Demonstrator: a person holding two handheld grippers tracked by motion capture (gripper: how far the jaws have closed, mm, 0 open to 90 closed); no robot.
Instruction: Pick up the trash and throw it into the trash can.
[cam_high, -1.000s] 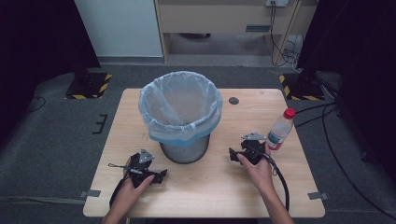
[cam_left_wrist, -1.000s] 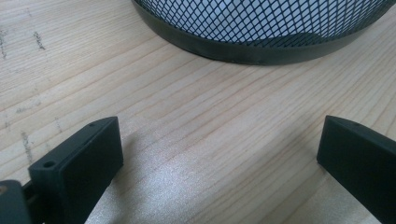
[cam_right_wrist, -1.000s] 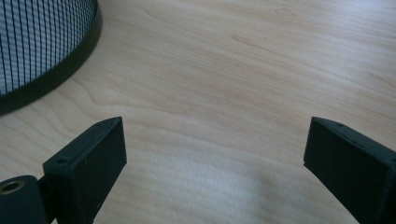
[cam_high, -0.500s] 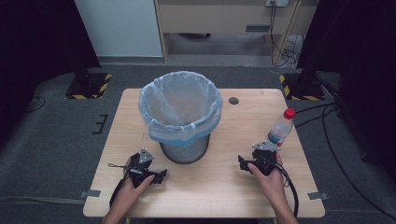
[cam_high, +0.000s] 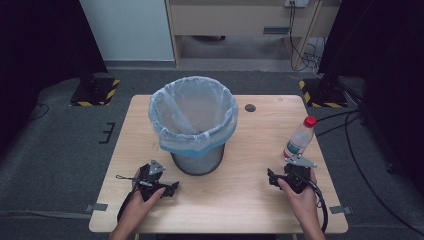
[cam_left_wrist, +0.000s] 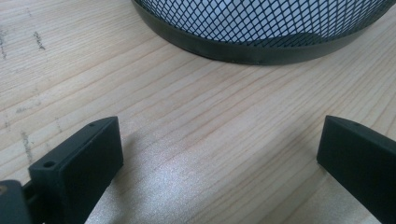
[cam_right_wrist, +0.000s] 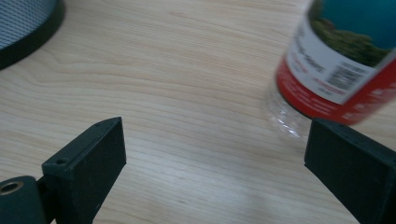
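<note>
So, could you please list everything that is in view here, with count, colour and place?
table: one, light wood, centre of the room.
waste bin: one, black mesh, standing mid-table.
bin liner: one, pale blue, translucent, folded over the bin's rim.
bottle: one, clear plastic with red cap and red and white label, upright at the table's right side.
round hole: one, dark, in the tabletop right of the bin.
left gripper: one, black, in front of the bin, jaws open, nothing between them.
right gripper: one, black, near the bottle, jaws open, nothing between them.
</note>
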